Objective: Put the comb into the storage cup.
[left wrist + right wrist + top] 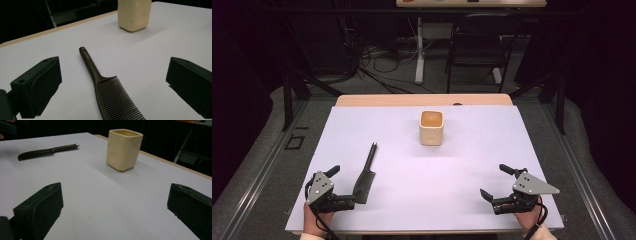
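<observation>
**Comb between my left jaws, nothing gripped yet**

My left gripper (343,186) sits near the desk's near-left corner with its jaws spread wide, and the dark comb (366,176) lies flat on the white desk (412,205) between them, toothed end toward me and slim handle pointing away toward the cream cup (431,128). In the left gripper view neither pad touches the comb (110,90). My right gripper (502,182) is just as wide open near the near-right corner, holding nothing, well apart from both things.

What worries me, I think, is how low the comb lies. If I close without getting the pads right down to the desk, they may ride over it or merely push it sideways. Squeezing across the teeth could make it twist or flip up (the teeth look thin and springy). The handle seems the safer place, but it is narrow and might roll.

The cup stands upright toward the far edge, about midway across. It looks light, so a comb carried in crooked could catch the rim and tip it.
</observation>
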`<state>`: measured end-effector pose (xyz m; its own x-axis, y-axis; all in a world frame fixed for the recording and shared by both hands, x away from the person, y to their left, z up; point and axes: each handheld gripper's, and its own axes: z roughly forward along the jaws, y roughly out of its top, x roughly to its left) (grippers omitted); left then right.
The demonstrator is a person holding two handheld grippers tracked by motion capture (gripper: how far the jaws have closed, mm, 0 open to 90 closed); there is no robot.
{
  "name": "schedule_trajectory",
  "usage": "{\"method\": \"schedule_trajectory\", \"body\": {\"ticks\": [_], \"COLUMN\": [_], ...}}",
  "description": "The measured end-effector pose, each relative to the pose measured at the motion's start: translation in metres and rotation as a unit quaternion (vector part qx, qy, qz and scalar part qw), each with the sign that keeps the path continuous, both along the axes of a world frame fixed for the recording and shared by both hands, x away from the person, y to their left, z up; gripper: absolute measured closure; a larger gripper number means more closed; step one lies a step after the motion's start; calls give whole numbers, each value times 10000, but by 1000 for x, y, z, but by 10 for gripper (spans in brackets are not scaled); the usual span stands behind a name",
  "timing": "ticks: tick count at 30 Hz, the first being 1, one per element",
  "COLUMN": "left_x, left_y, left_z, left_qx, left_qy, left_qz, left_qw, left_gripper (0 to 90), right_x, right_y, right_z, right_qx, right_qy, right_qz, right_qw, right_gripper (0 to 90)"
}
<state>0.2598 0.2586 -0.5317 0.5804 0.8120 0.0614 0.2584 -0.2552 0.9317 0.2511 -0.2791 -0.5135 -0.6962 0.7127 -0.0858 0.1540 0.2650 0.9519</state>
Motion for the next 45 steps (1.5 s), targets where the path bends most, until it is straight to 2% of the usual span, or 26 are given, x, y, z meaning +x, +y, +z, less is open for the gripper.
{"method": "schedule_trajectory", "body": {"ticks": [7, 12, 13, 16, 17, 21, 22, 23, 29, 30, 31, 32, 33, 34, 40, 43, 44, 45], "left_x": [7, 9, 10, 12, 13, 15, 15, 16, 18, 18, 18, 18, 19, 19, 21, 20, 20, 19], "left_y": [6, 7, 7, 8, 8, 8, 8, 8, 9, 9, 9, 9, 9, 10, 11, 9, 9, 8], "left_z": [-4, -6, -6, -7, -8, -9, -9, -9, -11, -11, -12, -12, -13, -13, -17, -18, -18, -18], "left_qx": [122, 180, 215, 218, 256, 328, 328, 411, 541, 541, 572, 615, 625, 647, 844, 996, 996, 1038], "left_qy": [489, 706, 838, 897, 1017, 1285, 1285, 1401, 1606, 1606, 1632, 1660, 1686, 1713, 1948, 2086, 2086, 2142], "left_qz": [165, 250, 251, 209, 206, 220, 220, 233, 331, 331, 348, 387, 427, 457, 591, 557, 557, 558], "left_qw": [9986, 9970, 9959, 9955, 9943, 9909, 9909, 9890, 9850, 9850, 9843, 9834, 9828, 9820, 9754, 9713, 9713, 9697], "left_gripper": [32, 202, 222, 315, 343, 456, 485, 521, 703, 742, 742, 819, 819, 877, 900, 900, 900, 900], "right_x": [2, 2, 2, 2, 2, 3, 3, 3, 3, 3, 3, 3, 3, 4, 5, 5, 5, 6], "right_y": [1, 1, 1, 1, 1, 1, 1, 2, 2, 2, 2, 2, 2, 2, 2, 3, 3, 4], "right_z": [-1, -1, -1, -1, -1, -2, -2, -2, -2, -2, -2, -2, -2, -2, -2, -2, -2, -3], "right_qx": [-15, -35, -35, -56, -57, -78, -83, -80, -96, -96, -96, -85, -85, -88, -105, -110, -110, -130], "right_qy": [18, 6, 10, 10, 9, 22, 21, 31, 30, 30, 42, 51, 51, 52, 50, 67, 67, 63], "right_qz": [8, 17, 11, 15, 14, 27, 27, 32, 42, 42, 46, 51, 51, 47, 45, 61, 61, 52], "right_qw": [10000, 10000, 10000, 10000, 10000, 10000, 10000, 10000, 9999, 9999, 9999, 9999, 9999, 9999, 9999, 9999, 9999, 9999], "right_gripper": [0, 0, 0, 0, 1, 2, 2, 2, 4, 4, 4, 5, 5, 5, 6, 8, 8, 16]}}
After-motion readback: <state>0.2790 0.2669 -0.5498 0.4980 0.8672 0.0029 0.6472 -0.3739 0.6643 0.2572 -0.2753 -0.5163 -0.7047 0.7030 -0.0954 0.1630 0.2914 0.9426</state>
